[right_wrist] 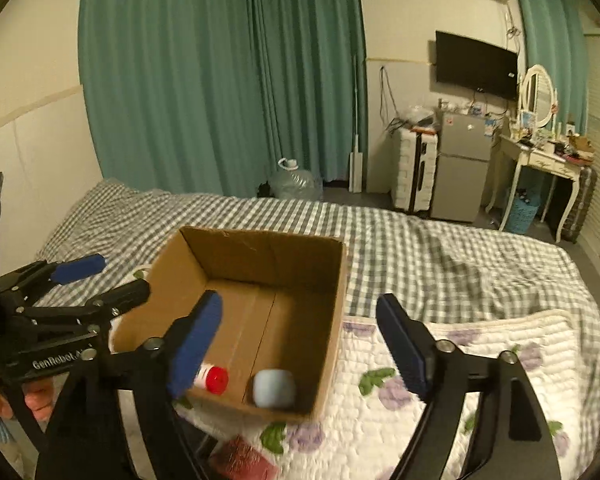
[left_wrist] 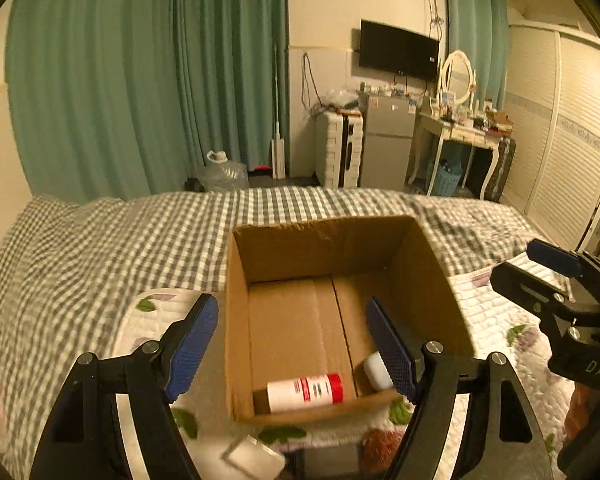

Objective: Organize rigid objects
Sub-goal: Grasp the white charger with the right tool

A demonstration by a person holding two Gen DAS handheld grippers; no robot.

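Blue-padded fingers of the left tool fill the bottom of the left wrist view, spread wide and gripping nothing. One finger sits at lower left over the floral quilt; the other hangs over the right inner side of the cardboard box. The open-topped box stands on that quilt at lower centre of the frame.

Inside the box, a white bottle with a red cap lies on its side against the near wall, cap pointing right. Just to its right a pale rounded object is partly hidden behind the right finger. A small white item, blurred, lies on the quilt below the box at the bottom edge.

In the right wrist view the right tool is likewise wide open and empty. Its left finger overlaps the box and its right finger is over the quilt at lower right. The bottle's red cap peeks out beside the left finger, and the pale blue rounded object rests in the near right corner of the box. A dark red item, blurred, lies on the quilt at the bottom centre.

At the far left of this view the left tool shows from the side, near the box's left wall. The right tool appears at the right edge of the left wrist view.

A grey checked bedspread covers the bed beyond the quilt, with green curtains in the upper part of the frame.
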